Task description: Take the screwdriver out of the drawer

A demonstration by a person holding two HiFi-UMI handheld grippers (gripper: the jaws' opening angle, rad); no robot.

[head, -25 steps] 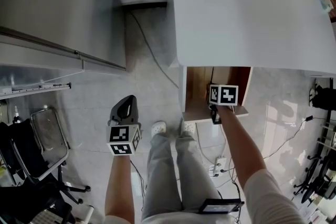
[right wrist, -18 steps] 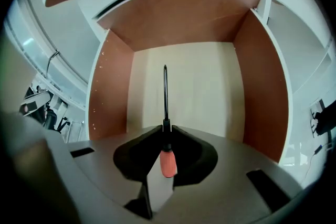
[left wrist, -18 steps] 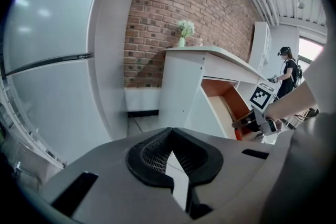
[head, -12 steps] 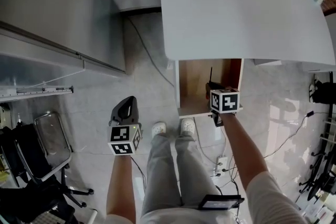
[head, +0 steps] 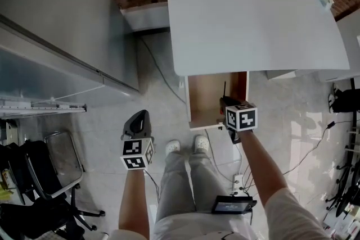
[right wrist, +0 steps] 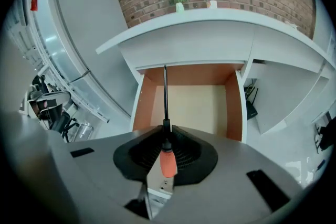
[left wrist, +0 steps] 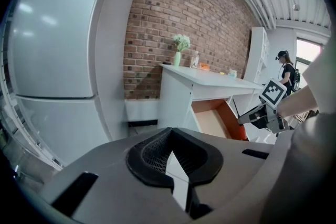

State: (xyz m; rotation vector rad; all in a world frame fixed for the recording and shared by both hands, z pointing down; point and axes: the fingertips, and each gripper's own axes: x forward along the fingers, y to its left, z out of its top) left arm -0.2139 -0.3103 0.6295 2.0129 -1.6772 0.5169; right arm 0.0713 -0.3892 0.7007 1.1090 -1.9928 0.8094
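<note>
Head view: your right tool (head: 227, 105) sits at the front right of the open drawer (head: 189, 104) under the white table (head: 253, 14), and only the dark shaft of the screwdriver (head: 224, 90) shows, pointing back over the drawer floor. Your left tool (head: 138, 121) hangs over the floor, well apart from the drawer.

Left gripper view: the left tool (left wrist: 173, 157) has its jaws pressed together on nothing. From this side you get what the head view lacks: the right tool (left wrist: 251, 117) appears level with the drawer (left wrist: 215, 118) front, not down inside it.

Right gripper view: here alone the grip is plain. The right tool (right wrist: 167, 132) pinches the screwdriver (right wrist: 168, 161) at its orange handle, just behind where the shaft begins, and the shaft runs straight ahead over the drawer (right wrist: 143, 105), which looks bare otherwise. The screwdriver will likely feel light and stiff, but a smooth round handle can roll between the pads, so a hold on the handle, not the thin shaft, suits it best.
</note>
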